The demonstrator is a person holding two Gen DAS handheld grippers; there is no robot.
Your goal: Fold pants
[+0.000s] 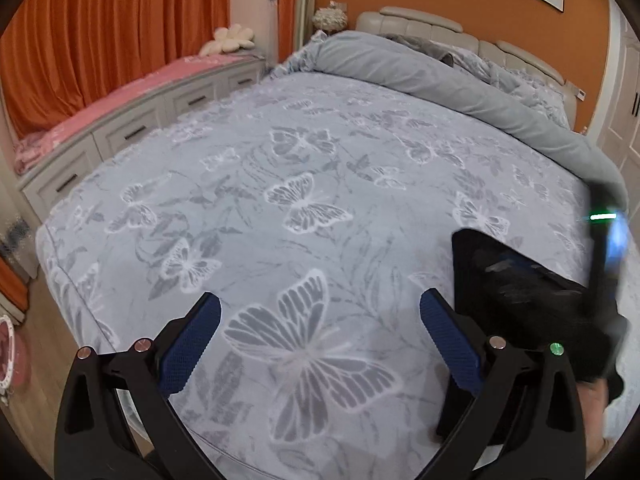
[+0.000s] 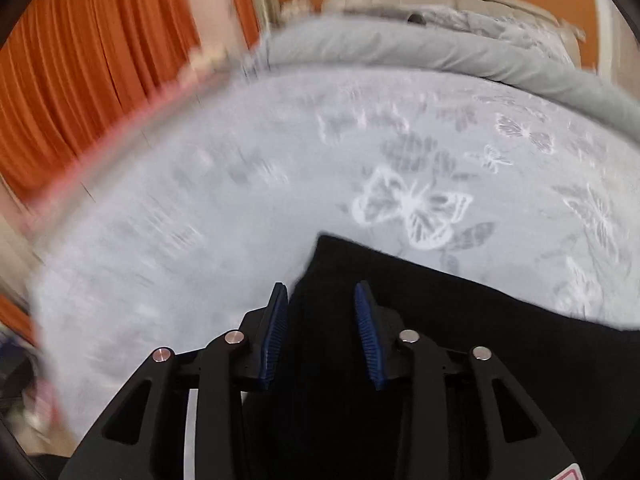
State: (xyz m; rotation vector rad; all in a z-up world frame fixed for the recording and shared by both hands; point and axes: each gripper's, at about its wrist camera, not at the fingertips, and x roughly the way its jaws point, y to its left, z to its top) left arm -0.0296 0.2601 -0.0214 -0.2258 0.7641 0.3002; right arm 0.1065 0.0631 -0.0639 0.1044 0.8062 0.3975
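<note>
Left gripper (image 1: 320, 344) gaped wide, nothing inside. Right gripper (image 2: 320, 332) half-parted with black fabric pants (image 2: 420, 340) between blue pads; clamped or not, couldn't tell. Pants lay near edge of pale butterfly-print bedspread (image 1: 304, 200). Probably best: pinch corner squarely, drag slow, keep layers flat.

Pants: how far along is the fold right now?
Done: nothing clearly; the black pants show no neat fold on the bed. In hand: the right gripper has cloth between its pads. The left gripper is open, empty. Left: all folds.
</note>
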